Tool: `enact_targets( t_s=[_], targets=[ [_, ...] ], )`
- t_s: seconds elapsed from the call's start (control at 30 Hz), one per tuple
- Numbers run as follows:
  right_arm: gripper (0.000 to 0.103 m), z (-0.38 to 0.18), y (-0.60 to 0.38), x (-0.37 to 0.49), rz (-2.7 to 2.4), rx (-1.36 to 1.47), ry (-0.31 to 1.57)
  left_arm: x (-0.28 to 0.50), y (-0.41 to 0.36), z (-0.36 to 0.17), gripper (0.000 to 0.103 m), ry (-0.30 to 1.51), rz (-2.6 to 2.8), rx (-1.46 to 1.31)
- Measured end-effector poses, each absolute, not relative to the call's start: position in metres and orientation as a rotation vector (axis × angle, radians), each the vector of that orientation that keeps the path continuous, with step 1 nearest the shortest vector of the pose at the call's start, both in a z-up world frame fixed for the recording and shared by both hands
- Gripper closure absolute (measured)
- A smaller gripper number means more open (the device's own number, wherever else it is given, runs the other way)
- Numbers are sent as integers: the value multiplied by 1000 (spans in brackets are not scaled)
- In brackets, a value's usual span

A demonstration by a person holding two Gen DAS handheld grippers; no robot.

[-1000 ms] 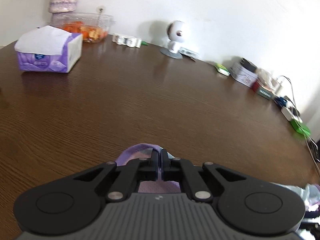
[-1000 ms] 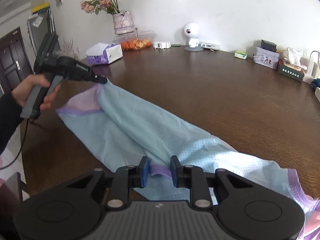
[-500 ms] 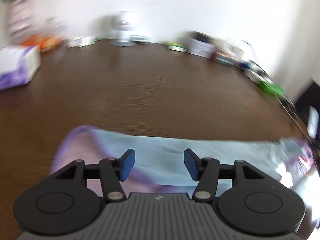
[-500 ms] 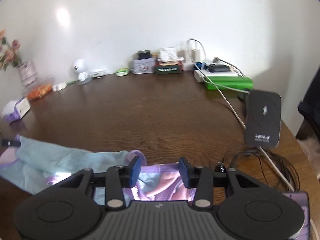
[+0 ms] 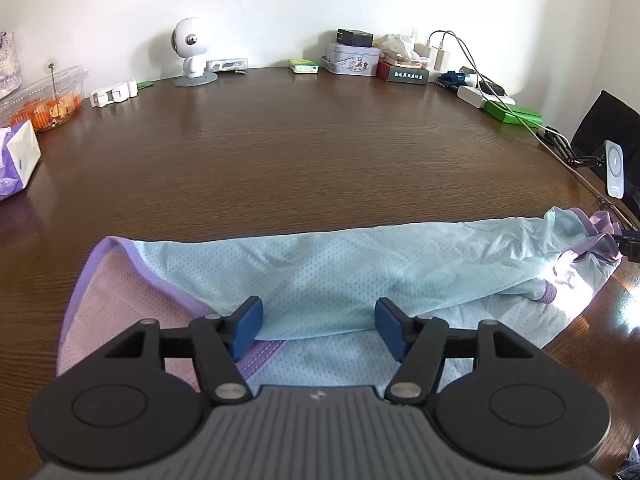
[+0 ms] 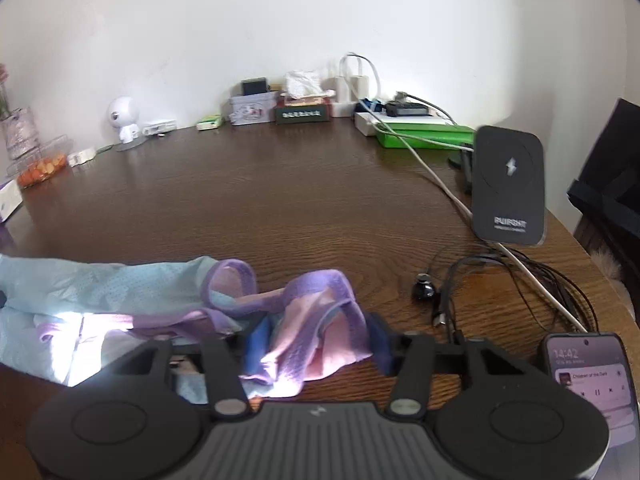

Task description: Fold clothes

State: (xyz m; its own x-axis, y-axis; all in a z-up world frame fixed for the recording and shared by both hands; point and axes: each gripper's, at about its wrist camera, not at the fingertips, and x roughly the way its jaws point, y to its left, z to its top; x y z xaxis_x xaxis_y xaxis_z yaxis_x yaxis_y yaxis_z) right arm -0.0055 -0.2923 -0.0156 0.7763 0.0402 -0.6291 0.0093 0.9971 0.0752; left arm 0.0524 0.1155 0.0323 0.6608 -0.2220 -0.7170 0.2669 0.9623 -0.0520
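Observation:
A light blue mesh garment point(image 5: 360, 268) with purple trim and a pink lining lies stretched in a long band across the near part of the brown table point(image 5: 300, 140). My left gripper point(image 5: 318, 330) is open just above its left part, with cloth between the fingers but not clamped. In the right wrist view the garment's right end point(image 6: 120, 292) is bunched, and a pink and purple fold lies between the fingers of my open right gripper point(image 6: 316, 346). The right gripper's tip shows at the far right of the left wrist view point(image 5: 630, 246).
A tissue pack point(image 5: 16, 160) and a fruit box point(image 5: 48, 100) sit at the left. A white robot figure point(image 5: 192, 52), tins and chargers point(image 5: 400, 64) line the far wall. A charger stand point(image 6: 508, 184), loose cables point(image 6: 500, 288) and a phone point(image 6: 584, 380) lie at the right.
Both grippers have opened and let go of the garment, which now lies stretched on the table. Both views have swung to the right.

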Motion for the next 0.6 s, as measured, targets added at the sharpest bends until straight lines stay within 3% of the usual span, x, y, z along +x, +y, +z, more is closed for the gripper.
enact_targets(
  t_s=[0.03,0.1,0.23,0.43,0.6],
  targets=[
    [91,-15,-292,-4,37,78,685,51,118,35,39,796,-272,53],
    [93,-9,-291,0,33,82,686,44,128,43,39,765,-245,25],
    [94,26,-268,-8,229,35,545,24,156,60,35,692,-150,-30],
    [93,33,-179,10,578,24,573,-9,200,67,32,661,17,-144],
    [75,1,-110,28,642,-72,721,-36,216,59,31,683,75,-208]
  ],
)
